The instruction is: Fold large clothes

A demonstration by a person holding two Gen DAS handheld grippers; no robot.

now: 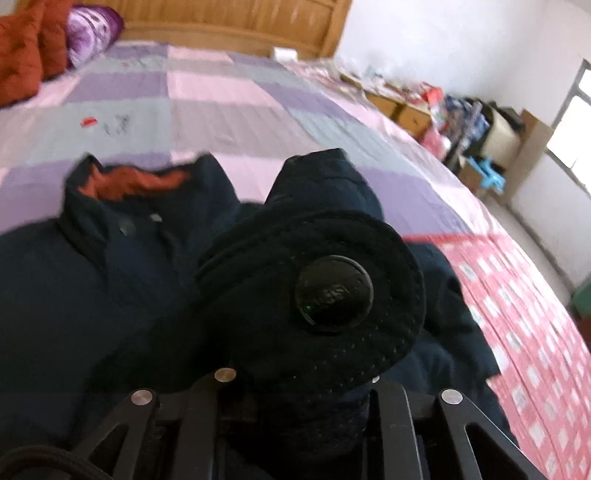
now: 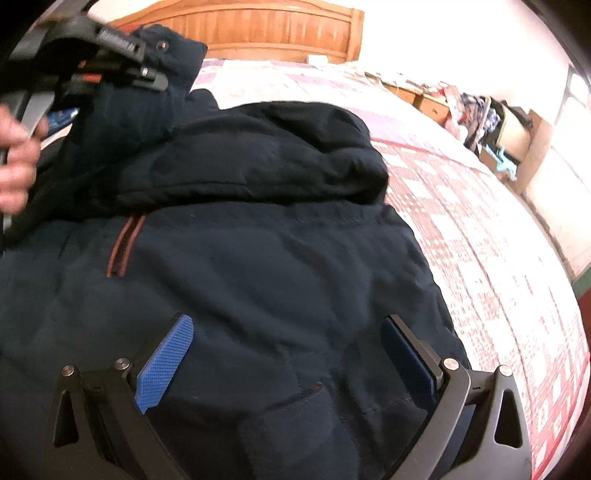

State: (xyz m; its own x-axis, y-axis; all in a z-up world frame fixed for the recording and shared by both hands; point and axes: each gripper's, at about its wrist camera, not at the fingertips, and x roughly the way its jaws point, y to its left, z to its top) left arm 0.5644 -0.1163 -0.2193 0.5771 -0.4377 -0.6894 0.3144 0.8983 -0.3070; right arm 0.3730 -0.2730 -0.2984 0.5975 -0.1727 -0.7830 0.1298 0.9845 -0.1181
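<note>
Jacket [image 2: 258,277] lay lengthwise on the bed [image 1: 229,99], collar toward the headboard [image 2: 258,33]. Left claw [image 1: 295,413] probably pinched its cuff [image 1: 317,291]; right claw [image 2: 288,354] gaped above it.

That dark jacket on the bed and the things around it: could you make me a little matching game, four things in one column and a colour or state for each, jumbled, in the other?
Things:
1. jacket
2. left hand-held gripper
3. right hand-held gripper
4. headboard

Descriptions:
A. open, blue pads apart over the fabric
B. orange-brown wood
C. navy, with a rust-orange collar lining
D. shut on a cuff with a large dark button

Pairs: 1-C, 2-D, 3-A, 4-B
</note>
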